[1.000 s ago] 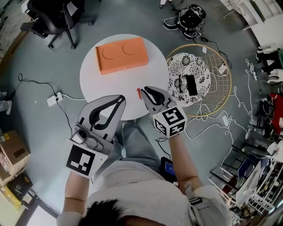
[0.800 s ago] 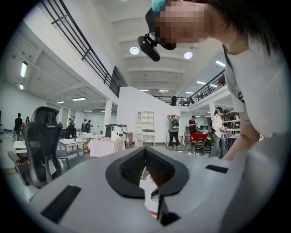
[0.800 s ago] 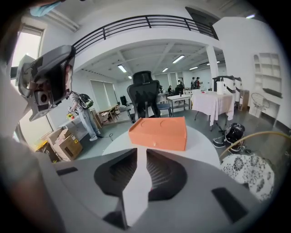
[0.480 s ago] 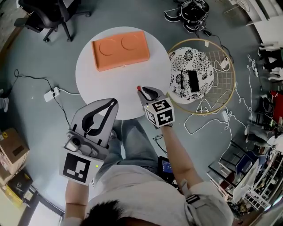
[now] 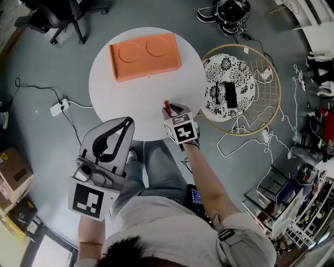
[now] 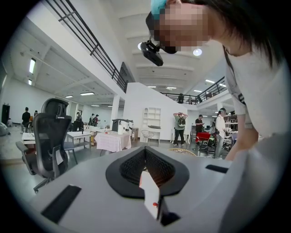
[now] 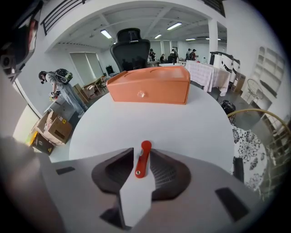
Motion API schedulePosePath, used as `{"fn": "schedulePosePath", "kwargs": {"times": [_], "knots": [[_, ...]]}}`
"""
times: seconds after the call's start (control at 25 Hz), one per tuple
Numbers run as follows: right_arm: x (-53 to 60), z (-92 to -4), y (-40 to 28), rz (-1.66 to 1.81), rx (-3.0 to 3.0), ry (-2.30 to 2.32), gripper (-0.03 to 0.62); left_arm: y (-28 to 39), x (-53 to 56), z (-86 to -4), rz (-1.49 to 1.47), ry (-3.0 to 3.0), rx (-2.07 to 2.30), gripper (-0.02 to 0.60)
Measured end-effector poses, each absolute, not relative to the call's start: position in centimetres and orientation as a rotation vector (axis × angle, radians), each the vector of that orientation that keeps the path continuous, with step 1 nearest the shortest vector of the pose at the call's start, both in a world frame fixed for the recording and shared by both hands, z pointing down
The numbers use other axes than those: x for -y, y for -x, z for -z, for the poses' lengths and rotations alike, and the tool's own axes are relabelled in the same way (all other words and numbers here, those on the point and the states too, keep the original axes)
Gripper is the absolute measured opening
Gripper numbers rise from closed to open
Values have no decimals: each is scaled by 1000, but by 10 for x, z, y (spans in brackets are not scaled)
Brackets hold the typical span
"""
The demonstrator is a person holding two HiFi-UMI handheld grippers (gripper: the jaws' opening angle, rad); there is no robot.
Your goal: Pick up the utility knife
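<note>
- Red is the utility knife [image 5: 167, 107], and it lies flat on the round white table [image 5: 120, 99], near the table's edge that is closest to the person and a little to the right of the middle.
- In the right gripper view the knife [image 7: 141, 164] sits in the gap between the two jaws, and its rounded end reaches out past the tips toward the far side of the table.
- The right gripper [image 5: 170, 110] points steeply down at the knife with one jaw on each side of it. Its jaws are opening. The pads stand just beside the knife and do not press on it, so it has hold of nothing.
- The left gripper [image 5: 127, 121] is held off the table, over the grey floor [image 5: 42, 146] beside the person's leg [image 5: 156, 167], near the table's rim. In its own view the jaws are closed together, with nothing between them.
- An orange box [image 5: 144, 56] with two round hollows in its top lies on the far part of the table, well apart from the knife.
- To the right of the table stands a round seat [image 5: 227, 83] with a black and white pattern, inside a yellow wire ring [image 5: 279, 91]. A dark flat thing [image 5: 228, 94] lies on the seat; I cannot tell what it is.
- A black office chair [image 5: 57, 15] stands beyond the table on the left.
</note>
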State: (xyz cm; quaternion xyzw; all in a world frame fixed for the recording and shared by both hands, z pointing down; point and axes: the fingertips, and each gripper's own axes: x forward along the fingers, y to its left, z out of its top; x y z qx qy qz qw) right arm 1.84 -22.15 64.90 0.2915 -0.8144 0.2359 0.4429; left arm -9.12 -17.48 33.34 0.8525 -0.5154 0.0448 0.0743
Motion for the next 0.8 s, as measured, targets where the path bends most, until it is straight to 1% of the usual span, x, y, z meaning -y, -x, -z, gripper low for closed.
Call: {"fn": "schedulePosePath", "kwargs": {"times": [0.2,0.4,0.48,0.52,0.56,0.8], "knots": [[224,-648,-16,-484,1962,-739,104,97,174,-335,-126,-2547,1559,11],[223,-648,-16,-472,1916,-744,104,96,172,-335,-116,-2548,1556,11],[223,-648,-15,-475,1906,-750,94,96,172,-335,-113,-2549,1556,11],[223,-649,-14,-477,1903,-754,71,97,171,-335,-113,-2549,1556,11],[223,-649,-14,-479,1902,-759,63,97,171,-335,-116,-2550,1556,11],[225,-648,-18,-599,1958,-827,54,98,166,-331,-131,-2560,1553,11]]}}
